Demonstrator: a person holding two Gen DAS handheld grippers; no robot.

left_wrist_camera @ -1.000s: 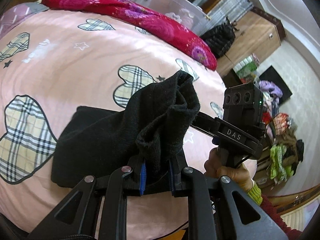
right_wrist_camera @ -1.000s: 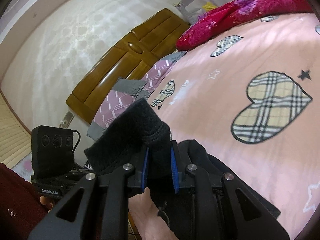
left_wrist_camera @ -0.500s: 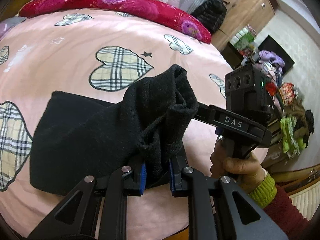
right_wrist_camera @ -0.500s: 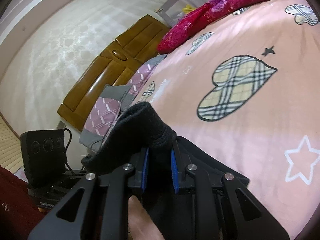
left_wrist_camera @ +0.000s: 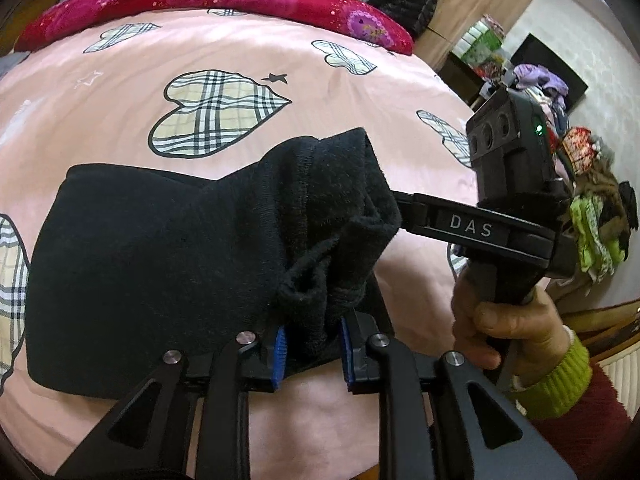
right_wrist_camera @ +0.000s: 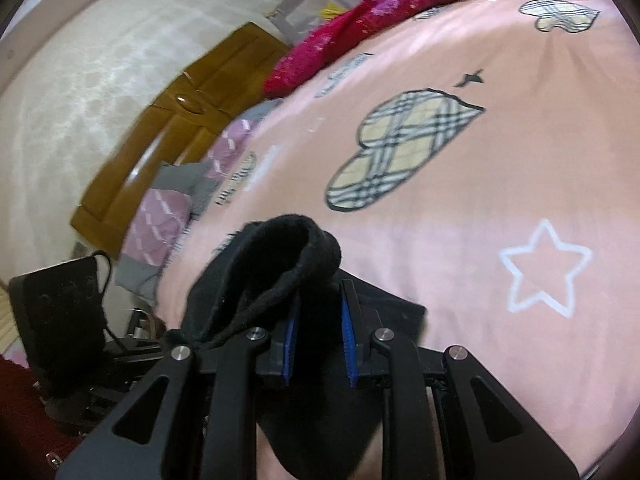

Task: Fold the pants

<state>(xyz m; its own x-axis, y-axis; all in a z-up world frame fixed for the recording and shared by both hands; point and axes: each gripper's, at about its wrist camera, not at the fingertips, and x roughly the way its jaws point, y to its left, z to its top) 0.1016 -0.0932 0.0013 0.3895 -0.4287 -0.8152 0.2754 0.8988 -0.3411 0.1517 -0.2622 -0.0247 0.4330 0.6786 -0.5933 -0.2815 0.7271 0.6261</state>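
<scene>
Both hand-held grippers, left (left_wrist_camera: 312,346) and right (right_wrist_camera: 319,346), pinch a bunched end of the black pants (left_wrist_camera: 160,248) above the bed (left_wrist_camera: 320,88). Carry it over evenly, keeping edges lined up.

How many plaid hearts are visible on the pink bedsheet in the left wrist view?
5 on the pink bedsheet: a big one beyond the black pants, one at the left edge, one far left, one far right, one beside the right gripper. The pants may hide others.
</scene>
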